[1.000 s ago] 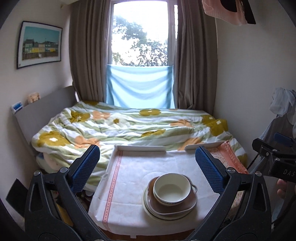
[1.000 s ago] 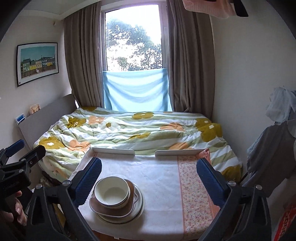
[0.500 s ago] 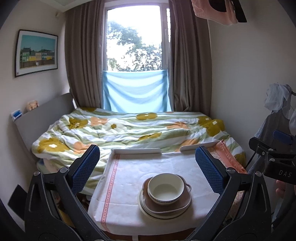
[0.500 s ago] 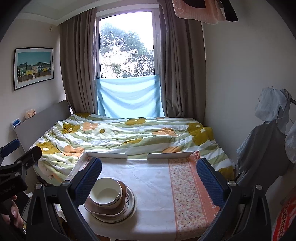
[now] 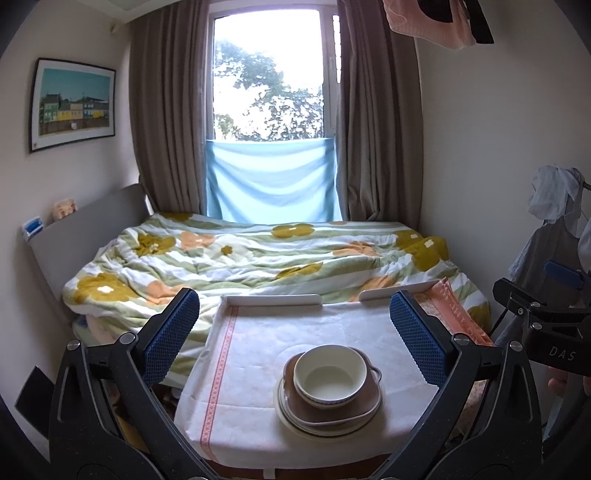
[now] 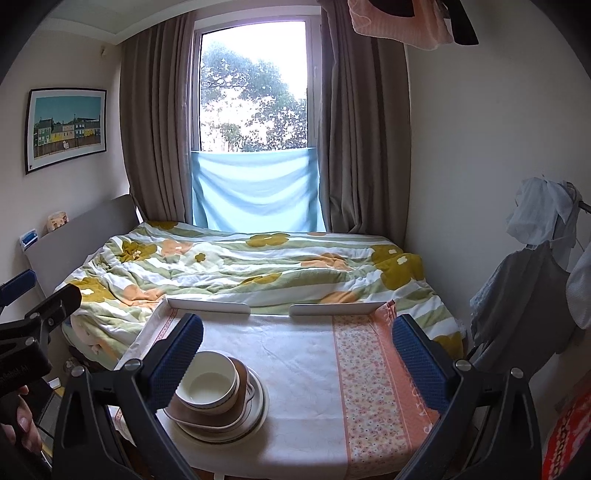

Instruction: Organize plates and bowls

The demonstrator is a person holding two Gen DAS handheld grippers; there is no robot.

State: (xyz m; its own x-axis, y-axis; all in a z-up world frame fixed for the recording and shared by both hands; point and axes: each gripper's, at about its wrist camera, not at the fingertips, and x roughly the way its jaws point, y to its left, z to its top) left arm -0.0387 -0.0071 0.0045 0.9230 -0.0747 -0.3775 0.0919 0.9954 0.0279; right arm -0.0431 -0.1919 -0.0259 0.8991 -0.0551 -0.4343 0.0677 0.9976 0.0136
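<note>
While held above the table [image 5: 258, 343], both grippers' fingers [image 5: 170, 336] wide apart, empty.

Setting: a home bedroom. Ahead of me a bed [image 5: 258, 258] with a rumpled floral duvet [image 5: 229, 254] in green, mustard and orange fills most of the floor, its grey headboard [image 5: 92, 221] against the left wall. Brown curtains [image 5: 166, 129] frame a window [image 5: 269, 74] with trees outside; a light blue cloth [image 5: 271, 192] covers its lower part. A framed picture [image 5: 72, 103] of coloured houses hangs on the left wall. Clothes [image 6: 528, 288] hang at right, and a pink garment [image 6: 399, 26] hangs overhead. A small cloth-covered tabletop [image 5: 258, 354] stands at the bed's foot.
</note>
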